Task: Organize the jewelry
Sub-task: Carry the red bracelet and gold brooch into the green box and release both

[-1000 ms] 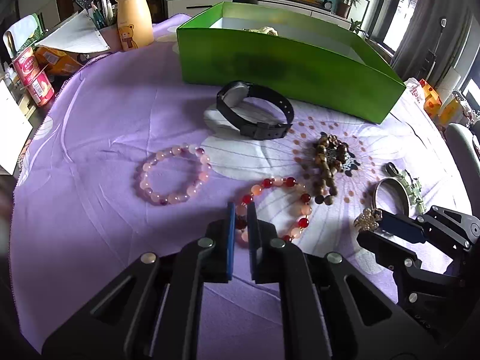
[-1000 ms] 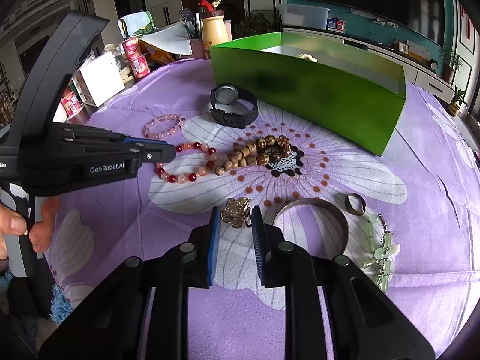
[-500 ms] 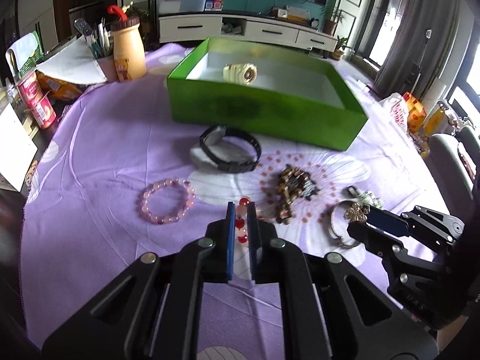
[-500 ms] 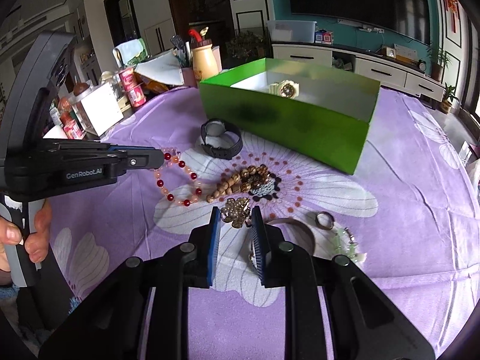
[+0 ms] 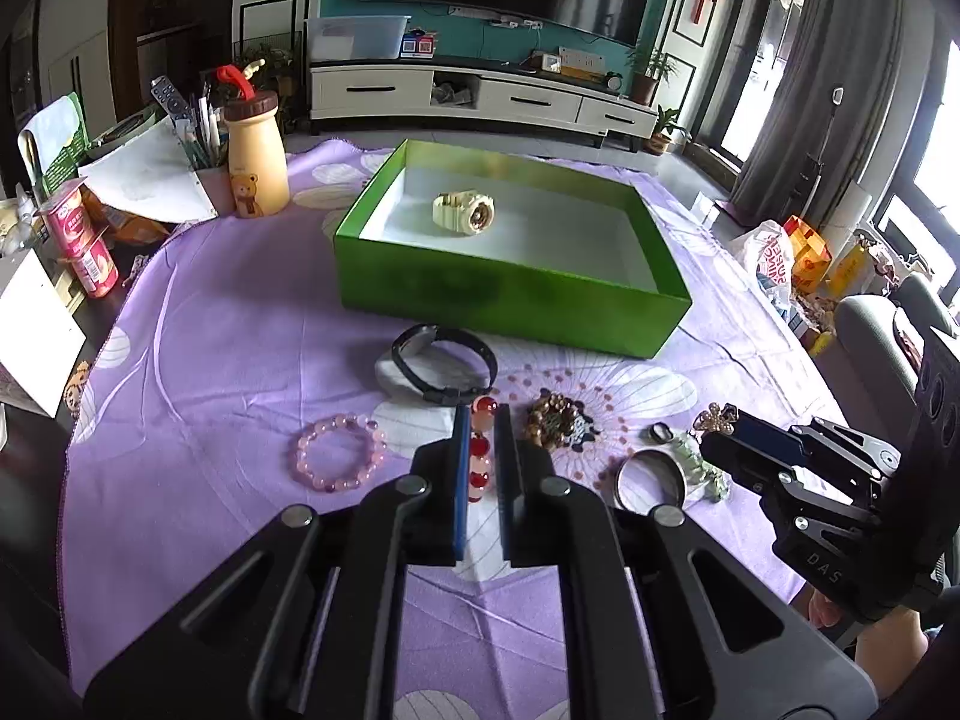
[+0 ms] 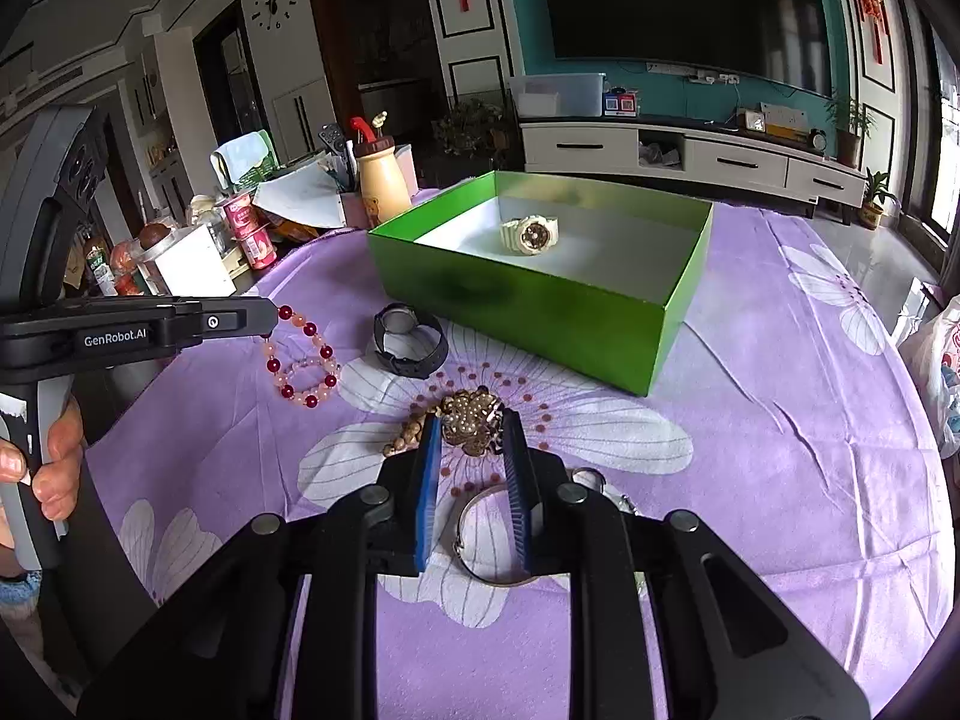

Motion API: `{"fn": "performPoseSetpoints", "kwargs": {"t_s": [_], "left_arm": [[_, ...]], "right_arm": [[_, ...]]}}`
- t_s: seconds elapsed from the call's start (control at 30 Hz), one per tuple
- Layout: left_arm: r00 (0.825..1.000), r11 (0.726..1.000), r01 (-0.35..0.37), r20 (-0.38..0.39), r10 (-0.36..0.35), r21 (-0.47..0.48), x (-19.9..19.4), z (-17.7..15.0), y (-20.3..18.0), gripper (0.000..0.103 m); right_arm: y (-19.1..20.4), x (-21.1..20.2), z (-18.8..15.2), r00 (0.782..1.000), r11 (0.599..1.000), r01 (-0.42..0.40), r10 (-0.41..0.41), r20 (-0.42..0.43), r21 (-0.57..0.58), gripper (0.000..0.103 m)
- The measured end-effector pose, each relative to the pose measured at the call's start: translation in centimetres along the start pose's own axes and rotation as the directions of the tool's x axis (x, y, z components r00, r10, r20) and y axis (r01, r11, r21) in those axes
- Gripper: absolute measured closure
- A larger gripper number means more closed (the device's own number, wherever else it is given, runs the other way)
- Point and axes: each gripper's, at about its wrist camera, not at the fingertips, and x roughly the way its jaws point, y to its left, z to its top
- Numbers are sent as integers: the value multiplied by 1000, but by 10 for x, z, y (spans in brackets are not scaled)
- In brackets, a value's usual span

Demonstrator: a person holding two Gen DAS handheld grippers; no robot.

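Observation:
My left gripper [image 5: 479, 420] is shut on a red and orange bead bracelet [image 5: 480, 450], which hangs from it above the cloth in the right wrist view [image 6: 300, 366]. My right gripper [image 6: 471, 426] is shut on a gold flower brooch [image 6: 471, 423], lifted off the table; it also shows in the left wrist view [image 5: 714, 418]. An open green box [image 5: 510, 294] stands beyond, with a cream watch [image 5: 463, 213] inside. On the purple cloth lie a black watch [image 5: 444, 363], a pink bead bracelet [image 5: 341, 452], brown beads [image 5: 555, 417], a silver bangle [image 5: 651, 477] and a ring [image 5: 660, 432].
A yellow bear bottle [image 5: 255, 165], papers, red yoghurt cups [image 5: 90, 258] and a white box [image 5: 30, 336] crowd the table's left edge. A pale green jewel piece [image 5: 699, 468] lies by the bangle. Bags [image 5: 798, 258] sit off the table's right side.
Both grippers have risen from the cloth, the left with the red bracelet, the right with the brooch. The views now look down into the green box.

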Motion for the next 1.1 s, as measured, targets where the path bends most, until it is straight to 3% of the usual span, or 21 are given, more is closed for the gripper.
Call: {"fn": "performPoseSetpoints", "kwargs": {"t_s": [0.27,0.57,0.87,1.1], "left_arm": [[999,999,34,17,-33,-10,1,20,-1,96],[996,998,67,56,-66,-18,13,76,-4,96],[997,996,74,40,-72,-42,53,131,-11,96],[999,998,38,-13,-39,-46,94,147,-15,96]], "right_arm": [[-8,0,15,1000,1000,14,-14,26,-2,82],[-25,6,53,996,999,35,-36,83,7,82],[-42,33,87,995,999,22,-25,94,31,82],[-56,67,102,998,997,10,-14,55,72,82]]}}
